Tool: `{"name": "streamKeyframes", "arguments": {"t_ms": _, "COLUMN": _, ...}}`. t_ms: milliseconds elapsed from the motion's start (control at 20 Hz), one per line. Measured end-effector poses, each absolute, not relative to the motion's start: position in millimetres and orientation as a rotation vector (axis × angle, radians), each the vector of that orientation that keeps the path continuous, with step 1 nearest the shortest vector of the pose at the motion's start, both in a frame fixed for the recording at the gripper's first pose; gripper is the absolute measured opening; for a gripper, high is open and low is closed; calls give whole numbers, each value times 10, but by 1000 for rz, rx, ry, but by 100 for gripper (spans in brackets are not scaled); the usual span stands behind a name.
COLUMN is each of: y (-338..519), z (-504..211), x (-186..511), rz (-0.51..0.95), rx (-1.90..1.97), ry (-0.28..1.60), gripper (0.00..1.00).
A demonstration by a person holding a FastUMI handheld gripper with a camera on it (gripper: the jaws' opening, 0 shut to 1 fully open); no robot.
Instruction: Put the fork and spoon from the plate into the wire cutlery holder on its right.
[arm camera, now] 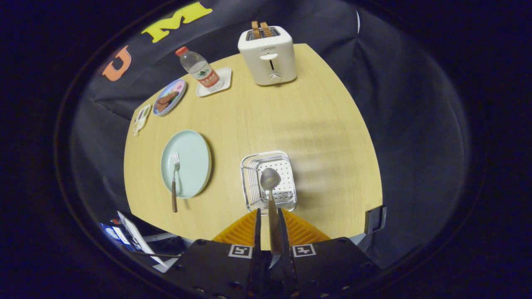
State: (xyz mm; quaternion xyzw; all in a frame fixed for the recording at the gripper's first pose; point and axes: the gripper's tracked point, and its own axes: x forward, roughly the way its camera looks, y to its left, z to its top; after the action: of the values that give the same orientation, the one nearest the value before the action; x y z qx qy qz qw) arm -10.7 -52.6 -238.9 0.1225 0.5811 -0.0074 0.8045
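Observation:
My gripper (269, 214) is shut on the spoon's handle, held high over the wooden table. The spoon (270, 185) sticks out ahead of the fingers, its bowl hanging over the wire cutlery holder (269, 180), which stands just beyond the fingertips. To the left of the holder lies the pale green plate (191, 160). The fork (175, 181), with a brown handle, rests on the plate's left side, its handle end reaching past the plate's near rim toward the table's front edge.
A white toaster (269, 55) with two slices of bread stands at the far side of the table (311, 137). A water bottle (199, 68) on a small white tray, a plate with food (168, 97) and a small item (141, 118) line the far left.

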Motion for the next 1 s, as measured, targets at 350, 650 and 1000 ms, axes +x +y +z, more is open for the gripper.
{"name": "streamKeyframes", "arguments": {"t_ms": 350, "y": -117, "z": -1972, "x": 70, "rz": 65, "rx": 206, "ry": 1022, "gripper": 77}}
{"name": "streamKeyframes", "arguments": {"t_ms": 650, "y": 677, "z": -1826, "x": 290, "rz": 159, "rx": 159, "ry": 779, "gripper": 91}}
{"name": "streamKeyframes", "arguments": {"t_ms": 1000, "y": 1637, "z": -2348, "x": 402, "rz": 197, "rx": 96, "ry": 691, "gripper": 97}}
